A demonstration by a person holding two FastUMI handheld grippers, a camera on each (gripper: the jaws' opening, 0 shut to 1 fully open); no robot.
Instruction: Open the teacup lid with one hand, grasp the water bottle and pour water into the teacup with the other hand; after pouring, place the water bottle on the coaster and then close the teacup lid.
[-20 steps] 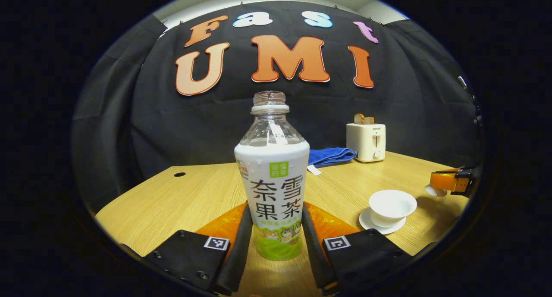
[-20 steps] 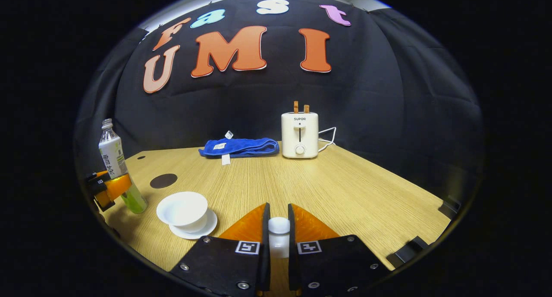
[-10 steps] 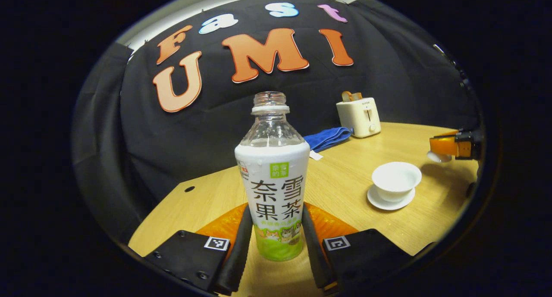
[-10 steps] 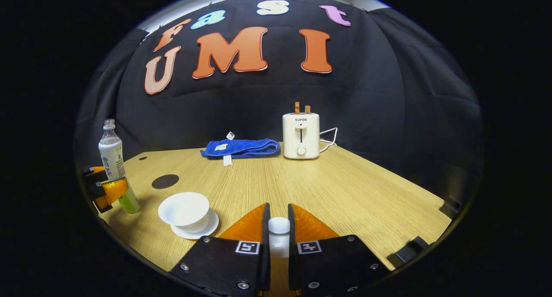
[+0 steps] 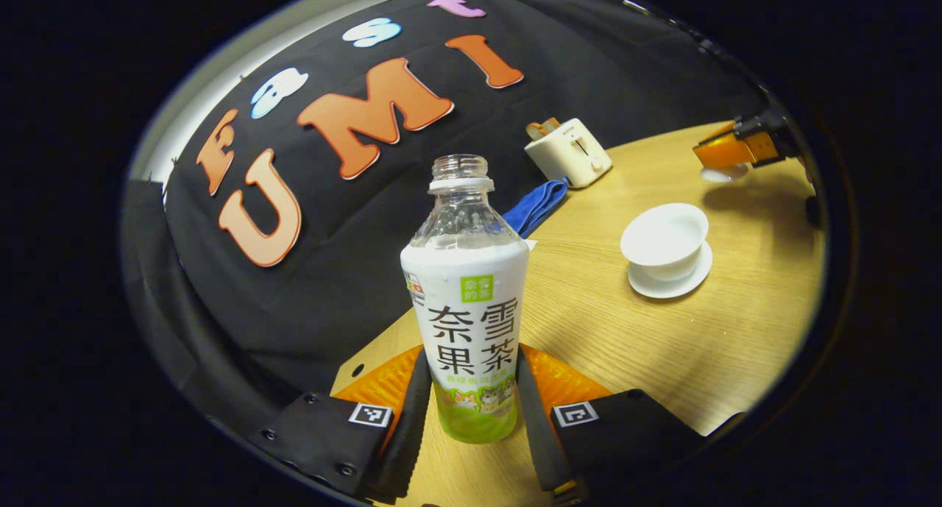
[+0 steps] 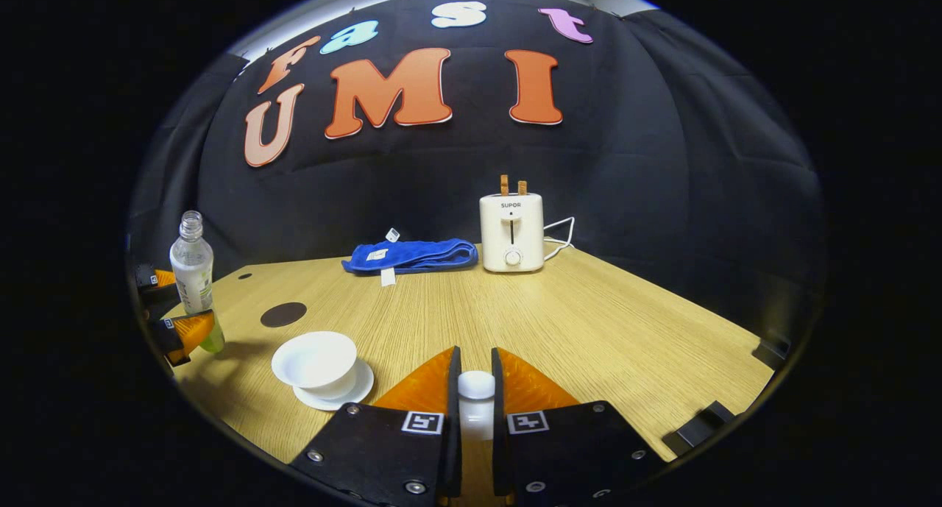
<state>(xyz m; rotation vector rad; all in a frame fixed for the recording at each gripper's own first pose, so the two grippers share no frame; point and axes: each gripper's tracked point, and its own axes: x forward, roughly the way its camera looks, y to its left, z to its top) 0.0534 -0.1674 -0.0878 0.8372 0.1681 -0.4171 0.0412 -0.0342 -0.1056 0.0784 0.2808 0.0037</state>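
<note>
A capless bottle [image 5: 468,308] with a white and green label stands between the pads of my left gripper [image 5: 469,374], which is shut on its lower part. The table looks strongly tilted behind it. In the right gripper view the bottle [image 6: 193,275] and the left gripper [image 6: 175,321] are at the far left edge. The open white teacup [image 5: 664,240] sits on its saucer [image 5: 681,280], to the right of the bottle. My right gripper [image 6: 476,378] is shut on the knob of the white lid [image 6: 476,388], held in the air right of the teacup [image 6: 315,360]. A dark round coaster [image 6: 283,314] lies behind the cup.
A cream toaster [image 6: 511,231] with its cord and a folded blue towel [image 6: 410,254] stand at the back of the wooden table [image 6: 589,330]. A small hole [image 6: 243,276] marks the table's back left. The right gripper [image 5: 728,150] with the lid hangs beyond the cup in the left gripper view.
My left gripper has rolled with the bottle, so the table now slants steeply in its view, and the cup has risen in the frame. The right gripper has kept still with the lid.
</note>
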